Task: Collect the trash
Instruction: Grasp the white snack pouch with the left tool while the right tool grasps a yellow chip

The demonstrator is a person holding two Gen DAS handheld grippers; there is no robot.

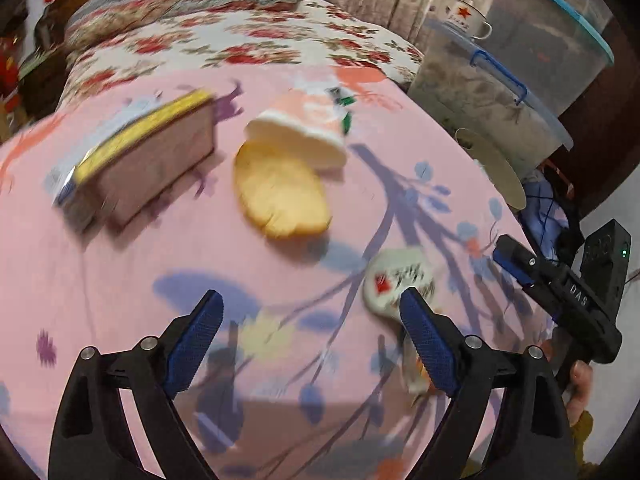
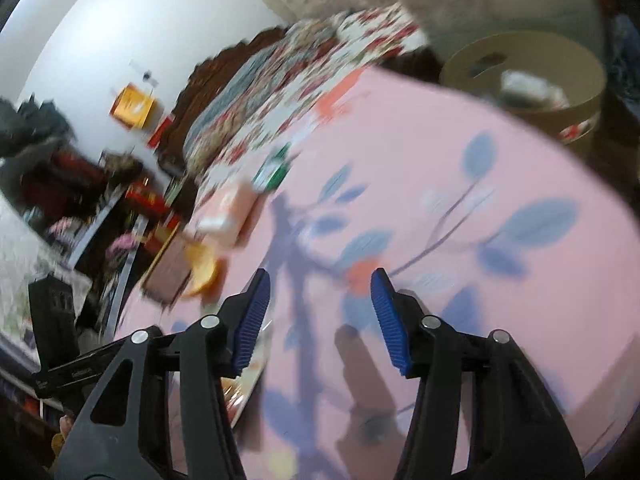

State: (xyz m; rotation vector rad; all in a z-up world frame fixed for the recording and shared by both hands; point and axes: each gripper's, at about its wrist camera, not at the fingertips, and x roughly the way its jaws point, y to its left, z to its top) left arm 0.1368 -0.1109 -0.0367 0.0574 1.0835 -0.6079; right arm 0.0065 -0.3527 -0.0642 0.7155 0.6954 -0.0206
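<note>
Trash lies on a pink flowered bedsheet [image 1: 120,300]. A tipped pink and white cup [image 1: 308,128], a flat yellow round piece [image 1: 280,192], a green and white wrapper [image 1: 344,108] and a yellow-edged box [image 1: 136,160] lie ahead of my left gripper [image 1: 312,320], which is open and empty. A crumpled white wrapper with a red mark [image 1: 396,280] lies just beyond its right finger [image 1: 428,340]. My right gripper [image 2: 320,316] hovers over bare sheet [image 2: 440,160], jaws apart with nothing between them. A round cardboard bin [image 2: 520,92] with scraps inside stands beyond the bed's edge.
Clear plastic storage tubs [image 1: 500,92] with an enamel mug [image 1: 468,16] on top stand right of the bed. A floral quilt [image 1: 240,40] covers the far half. The right gripper's body [image 1: 560,292] shows at the right edge. Cluttered furniture [image 2: 100,208] stands at left.
</note>
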